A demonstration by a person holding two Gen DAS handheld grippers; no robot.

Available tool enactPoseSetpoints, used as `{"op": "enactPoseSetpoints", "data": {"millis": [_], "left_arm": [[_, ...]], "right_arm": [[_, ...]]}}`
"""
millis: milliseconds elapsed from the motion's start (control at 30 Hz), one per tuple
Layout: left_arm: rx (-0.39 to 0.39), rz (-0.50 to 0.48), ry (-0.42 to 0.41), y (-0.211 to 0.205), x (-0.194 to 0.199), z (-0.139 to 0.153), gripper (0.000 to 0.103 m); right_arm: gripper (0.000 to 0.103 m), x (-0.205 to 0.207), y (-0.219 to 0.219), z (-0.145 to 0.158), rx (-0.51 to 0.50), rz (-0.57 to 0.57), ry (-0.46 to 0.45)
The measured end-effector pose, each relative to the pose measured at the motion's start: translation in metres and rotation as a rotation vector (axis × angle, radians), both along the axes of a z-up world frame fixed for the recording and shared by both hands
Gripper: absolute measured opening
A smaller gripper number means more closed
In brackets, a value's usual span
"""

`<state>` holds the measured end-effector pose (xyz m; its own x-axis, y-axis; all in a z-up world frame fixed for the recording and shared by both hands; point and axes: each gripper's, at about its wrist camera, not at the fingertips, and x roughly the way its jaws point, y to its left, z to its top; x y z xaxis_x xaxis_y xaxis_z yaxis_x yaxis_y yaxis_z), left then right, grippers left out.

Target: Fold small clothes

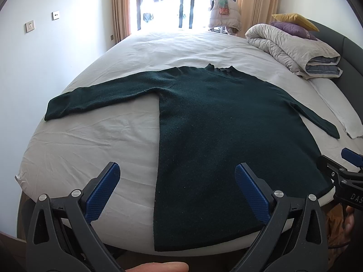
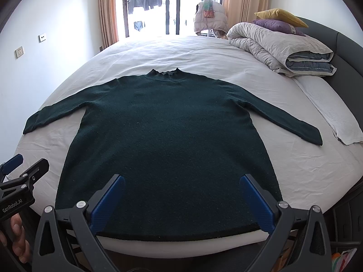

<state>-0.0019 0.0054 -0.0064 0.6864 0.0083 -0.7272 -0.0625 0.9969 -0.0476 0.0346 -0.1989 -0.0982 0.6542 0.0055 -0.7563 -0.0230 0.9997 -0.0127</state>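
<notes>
A dark green long-sleeved sweater (image 1: 226,136) lies flat on the white bed, collar away from me, both sleeves spread out; it also shows in the right wrist view (image 2: 172,136). My left gripper (image 1: 177,170) is open and empty, hovering over the sweater's left hem edge at the bed's near side. My right gripper (image 2: 181,181) is open and empty, hovering over the middle of the hem. The right gripper shows at the right edge of the left wrist view (image 1: 344,172), and the left gripper at the left edge of the right wrist view (image 2: 20,174).
The bed sheet (image 2: 306,170) surrounds the sweater. A rolled duvet (image 2: 279,47) with yellow and purple pillows (image 2: 279,20) sits at the far right by the headboard. A folded white towel (image 2: 335,117) lies right of the sweater. A window and a jacket on a rack (image 2: 211,18) stand behind the bed.
</notes>
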Motion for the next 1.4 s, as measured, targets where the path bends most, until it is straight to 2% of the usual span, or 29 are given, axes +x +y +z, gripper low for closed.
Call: {"op": "enactPoseSetpoints", "data": {"millis": [1400], "left_arm": [[-0.002,-0.004,0.007,-0.0019,-0.0019,-0.0065,0.103]], "right_arm": [[0.103,-0.0009,0.0033,-0.0049,-0.010,0.002,0.013]]}}
